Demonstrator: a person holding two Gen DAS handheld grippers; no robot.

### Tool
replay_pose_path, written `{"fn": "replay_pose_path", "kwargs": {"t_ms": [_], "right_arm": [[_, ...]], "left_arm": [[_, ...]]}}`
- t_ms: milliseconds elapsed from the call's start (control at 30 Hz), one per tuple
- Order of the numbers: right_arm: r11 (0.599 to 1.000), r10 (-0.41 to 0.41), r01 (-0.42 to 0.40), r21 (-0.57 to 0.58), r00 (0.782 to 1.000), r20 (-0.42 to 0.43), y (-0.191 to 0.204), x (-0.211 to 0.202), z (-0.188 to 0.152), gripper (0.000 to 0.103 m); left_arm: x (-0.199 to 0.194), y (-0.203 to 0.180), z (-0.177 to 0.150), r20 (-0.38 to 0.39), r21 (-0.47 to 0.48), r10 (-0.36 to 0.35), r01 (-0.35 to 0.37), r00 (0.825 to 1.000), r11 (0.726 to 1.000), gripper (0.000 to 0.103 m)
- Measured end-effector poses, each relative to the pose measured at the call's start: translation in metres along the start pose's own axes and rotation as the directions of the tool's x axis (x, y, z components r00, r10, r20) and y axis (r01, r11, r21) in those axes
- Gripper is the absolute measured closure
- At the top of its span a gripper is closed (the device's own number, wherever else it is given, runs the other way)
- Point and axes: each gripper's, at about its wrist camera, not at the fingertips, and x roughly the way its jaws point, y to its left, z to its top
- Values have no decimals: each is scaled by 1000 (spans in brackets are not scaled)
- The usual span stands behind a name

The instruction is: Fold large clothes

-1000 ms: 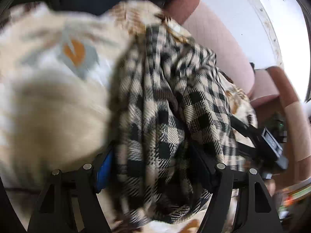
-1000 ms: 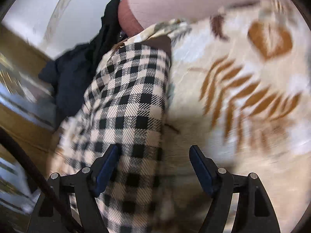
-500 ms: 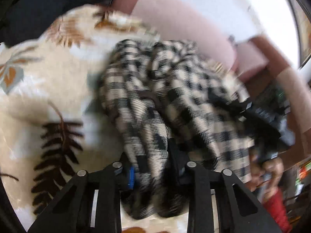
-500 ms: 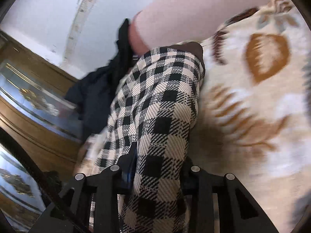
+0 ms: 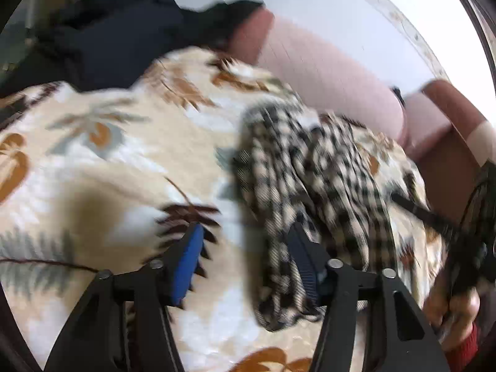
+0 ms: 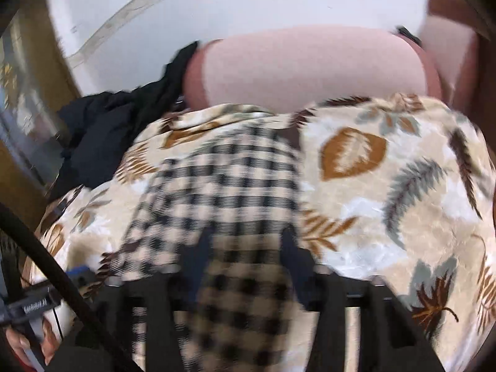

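Observation:
A beige-and-black plaid garment (image 5: 279, 167) lies bunched on a leaf-patterned blanket (image 5: 102, 167). My left gripper (image 5: 246, 228) hovers over its near end with the jaws opening. The blue-padded left finger stands clear over the blanket, and the cloth only drapes against the right finger (image 5: 302, 257). In the right wrist view the plaid garment (image 6: 223, 179) runs up from between the fingers of my right gripper (image 6: 246, 232). Its jaws are closing and a thick fold fills the gap between them. The picture there is blurred.
A pink sofa back (image 6: 303, 65) rises behind the blanket (image 6: 403, 204), under a white wall. A dark navy garment (image 5: 117, 40) is heaped at the far left. A wooden cabinet (image 6: 21, 124) stands left. A hand with the other gripper (image 5: 458, 248) shows at right.
The left gripper, open a second ago, clamped the plaid, then opened and drew back upward. The right gripper closed on a plaid fold and rose, showing more blanket and sofa.

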Motion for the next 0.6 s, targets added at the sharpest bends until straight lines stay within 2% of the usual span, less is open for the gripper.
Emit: {"fn": "replay_pose_path", "kwargs": {"t_ms": [67, 167, 233, 267, 367, 467, 600], "right_arm": [[998, 60, -60, -8, 995, -83, 19, 19, -9, 76], [996, 92, -94, 0, 979, -183, 53, 54, -38, 77], [995, 72, -82, -52, 983, -170, 76, 56, -53, 76], [992, 63, -80, -102, 984, -165, 92, 53, -62, 76], [983, 21, -49, -179, 988, -154, 110, 47, -77, 73], [986, 35, -60, -156, 986, -163, 107, 37, -89, 73], [986, 44, -71, -150, 983, -179, 102, 18, -102, 73]], "left_arm": [[-10, 7, 2, 57, -2, 60, -60, 997, 998, 41], [-24, 15, 6, 128, -4, 145, -146, 981, 989, 40], [-35, 21, 9, 168, -7, 181, -182, 969, 983, 37], [-41, 23, 10, 198, -7, 207, -210, 958, 978, 35], [-58, 22, 12, 290, -14, 255, -263, 922, 965, 29], [-78, 22, 10, 374, -30, 271, -281, 887, 959, 23], [-95, 19, 6, 429, -46, 302, -313, 851, 949, 22]]}}
